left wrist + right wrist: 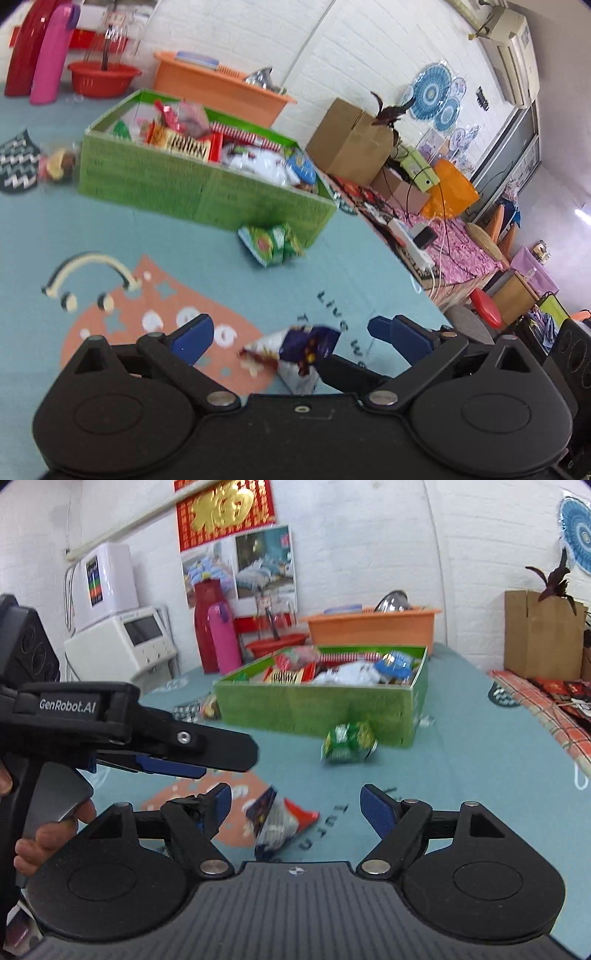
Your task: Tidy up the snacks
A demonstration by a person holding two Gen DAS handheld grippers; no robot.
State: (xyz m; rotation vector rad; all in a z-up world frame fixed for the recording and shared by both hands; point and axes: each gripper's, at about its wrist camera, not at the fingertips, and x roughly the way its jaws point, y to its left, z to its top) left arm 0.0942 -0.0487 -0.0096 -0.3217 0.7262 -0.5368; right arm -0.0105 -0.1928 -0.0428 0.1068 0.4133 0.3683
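Jaws of left gripper (pixel 290 334) standing apart, gripping nothing; purple-and-white snack packet (pixel 295 354) lying on desk (pixel 184 236) between them, low in gap. Jaws of right gripper (pixel 295 806) also spread wide, empty, same packet lying between and just ahead. Beyond jaws: green snack packet (pixel 271 242) lying loose on desk, just beside near wall of green box (pixel 207 188). Box sitting farther ahead, already holding many snacks. Judgement: sorting mostly done; two loose packets remaining, plus small wrapped item (pixel 57 162) beside box's far-left end.
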